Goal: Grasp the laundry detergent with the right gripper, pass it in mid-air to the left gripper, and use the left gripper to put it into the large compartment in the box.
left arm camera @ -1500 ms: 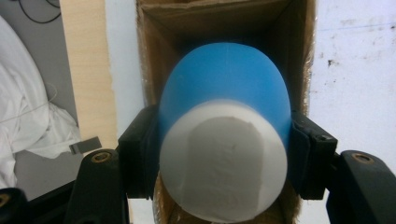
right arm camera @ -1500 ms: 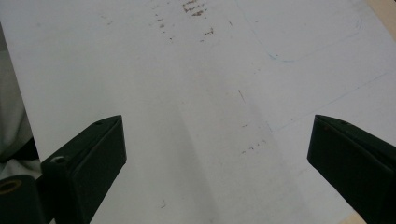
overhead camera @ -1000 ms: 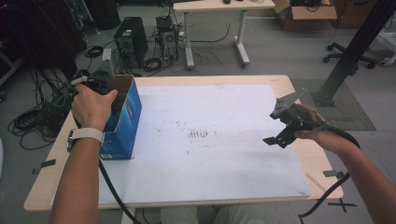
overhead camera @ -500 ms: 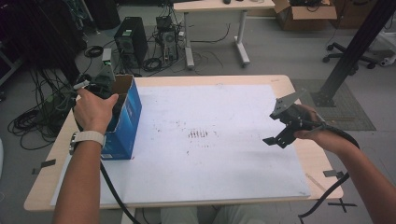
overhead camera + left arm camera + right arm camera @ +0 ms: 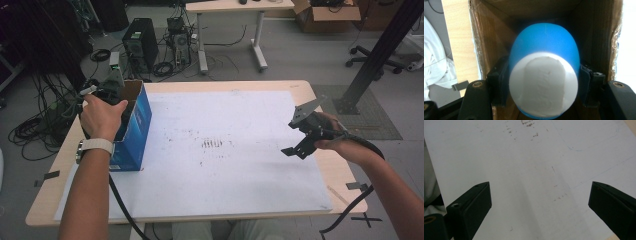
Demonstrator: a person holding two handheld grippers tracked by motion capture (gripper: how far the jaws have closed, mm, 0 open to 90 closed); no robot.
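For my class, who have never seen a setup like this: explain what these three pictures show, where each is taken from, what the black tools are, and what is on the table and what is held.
No robot here: a person holds a two-jaw gripping tool in each hand. The high view looks down on the table from above the person. There the left tool reaches into an open blue cardboard box at the table's left edge, and the right tool hovers over a scuffed white sheet. The other two pictures come from cameras riding on the tools. The left gripper view looks into the box: the jaws are shut on a blue and white rounded object, perhaps a cup. The right gripper view shows that tool's jaws open wide above the sheet, holding nothing.
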